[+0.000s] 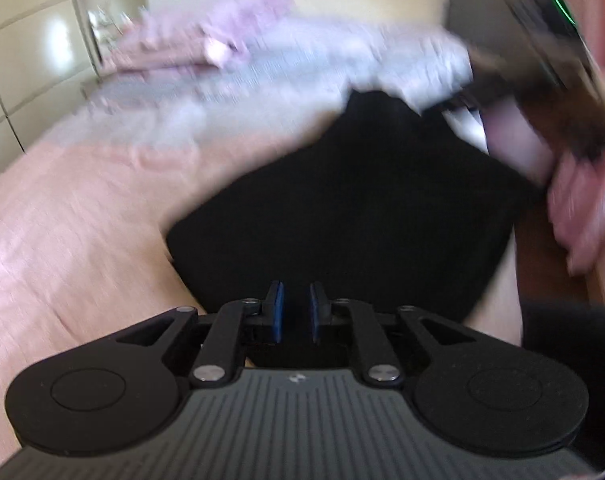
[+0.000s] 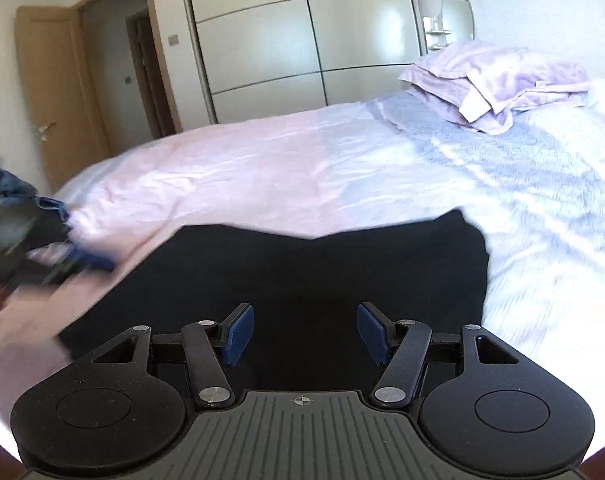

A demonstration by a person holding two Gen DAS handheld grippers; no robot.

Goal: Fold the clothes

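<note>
A black garment (image 1: 342,216) lies folded flat on the pink bedspread (image 1: 70,220); it also shows in the right wrist view (image 2: 302,272). My left gripper (image 1: 296,312) hovers at its near edge, jaws a narrow gap apart with nothing between them. My right gripper (image 2: 304,332) is over the garment's near part, jaws wide open and empty. The right gripper and hand appear blurred at the right of the left wrist view (image 1: 542,92). The left gripper shows blurred at the left edge of the right wrist view (image 2: 26,248).
Lilac pillows (image 2: 498,80) are stacked at the head of the bed on a white and blue striped cover (image 2: 542,184). A white wardrobe (image 2: 286,44) and an open wooden door (image 2: 50,92) stand behind the bed. Blue clothing (image 2: 50,204) lies at the left.
</note>
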